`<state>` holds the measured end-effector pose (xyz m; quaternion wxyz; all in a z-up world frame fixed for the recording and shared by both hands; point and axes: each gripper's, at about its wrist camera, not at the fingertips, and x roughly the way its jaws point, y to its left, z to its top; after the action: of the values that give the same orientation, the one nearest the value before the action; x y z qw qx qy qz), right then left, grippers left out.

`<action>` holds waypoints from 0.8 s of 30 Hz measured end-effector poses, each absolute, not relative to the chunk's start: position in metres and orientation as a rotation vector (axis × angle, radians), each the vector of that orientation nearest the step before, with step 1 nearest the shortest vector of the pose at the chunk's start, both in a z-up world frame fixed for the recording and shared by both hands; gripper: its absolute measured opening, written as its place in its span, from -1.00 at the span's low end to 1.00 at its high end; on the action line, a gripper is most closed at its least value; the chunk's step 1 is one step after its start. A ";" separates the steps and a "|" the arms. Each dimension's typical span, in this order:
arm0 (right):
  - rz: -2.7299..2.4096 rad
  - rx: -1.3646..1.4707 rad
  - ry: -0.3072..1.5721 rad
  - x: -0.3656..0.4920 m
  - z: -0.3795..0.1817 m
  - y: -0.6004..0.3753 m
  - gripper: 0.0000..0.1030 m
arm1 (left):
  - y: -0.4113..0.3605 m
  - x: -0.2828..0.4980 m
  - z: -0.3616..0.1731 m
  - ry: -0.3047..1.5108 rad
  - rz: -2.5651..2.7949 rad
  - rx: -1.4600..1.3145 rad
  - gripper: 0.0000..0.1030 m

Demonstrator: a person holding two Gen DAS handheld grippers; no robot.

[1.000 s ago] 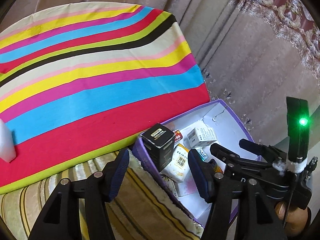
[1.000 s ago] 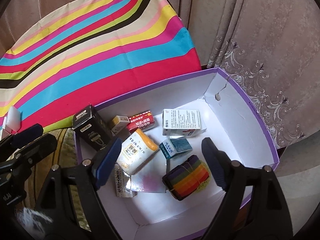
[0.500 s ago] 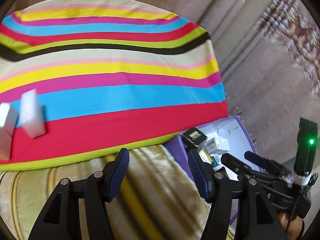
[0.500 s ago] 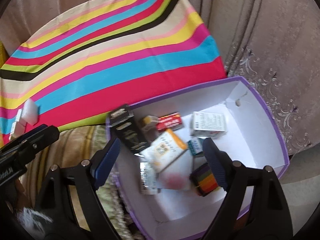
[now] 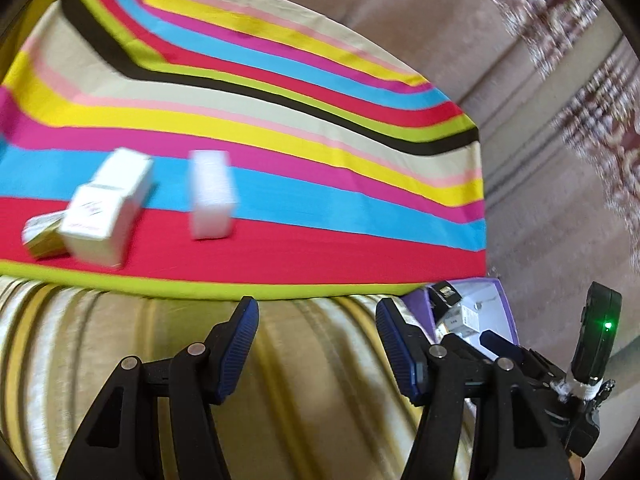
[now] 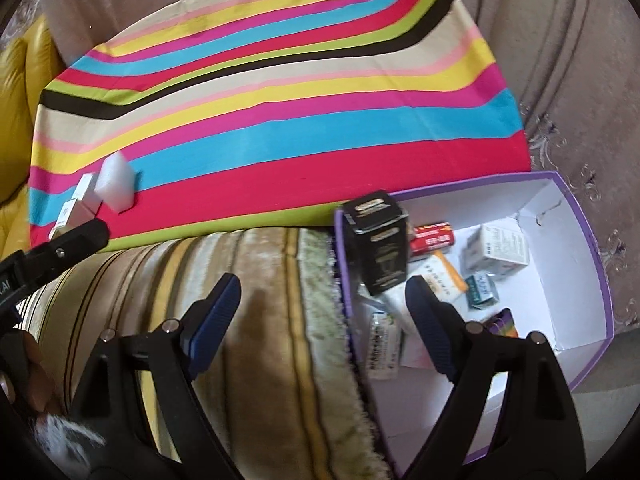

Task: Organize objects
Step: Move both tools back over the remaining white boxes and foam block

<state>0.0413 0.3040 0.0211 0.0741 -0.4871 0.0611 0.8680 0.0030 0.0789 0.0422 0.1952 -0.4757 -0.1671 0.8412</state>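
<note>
So both grippers have their fingers spread wide with nothing between them. The left gripper [image 5: 318,344] hangs over the plush striped blanket [image 5: 140,340], pointed at the near edge of the striped cloth [image 5: 280,128], where three things are left to tidy: a white carton [image 5: 106,210], a plain white block [image 5: 212,194] just beside it, and a small yellowish packet [image 5: 40,234] tucked against the carton's far-left side. The purple box [image 6: 600,280] sits off the cloth's right corner, already holding a bunch of small packs.

My read: the next step is grabbing one of those leftovers. I'd go for the white block first, since it stands apart from the other two and gives both fingers room. Come in low and level, straddle its narrow faces, and close gently, because it looks like foam and would squash. The carton and packet are touching, so a sloppy approach could shove one into the other.

View differences: the left camera is motion-blurred but is the only one showing the yellowish packet. The right camera is sharper and shows the box contents properly: a black carton [image 6: 380,244] leaning on the near wall, a red pack [image 6: 434,238], and a white medicine box [image 6: 500,248]. The right gripper [image 6: 322,316] hovers over the blanket by the box rim.
</note>
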 end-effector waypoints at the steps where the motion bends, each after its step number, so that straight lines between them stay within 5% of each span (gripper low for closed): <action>1: 2.612 -1.464 0.179 0.041 0.021 0.300 0.68 | 0.070 0.005 0.041 -0.491 2.366 -1.341 0.21; 24: 2.708 -1.580 0.056 0.008 0.010 0.233 0.68 | -0.031 0.004 0.028 -0.587 2.552 -1.405 0.21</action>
<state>0.0084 0.2335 0.0102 0.0030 -0.5039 0.0178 0.8635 0.0042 -0.0306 0.0278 0.0846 -0.4711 -0.1969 0.8556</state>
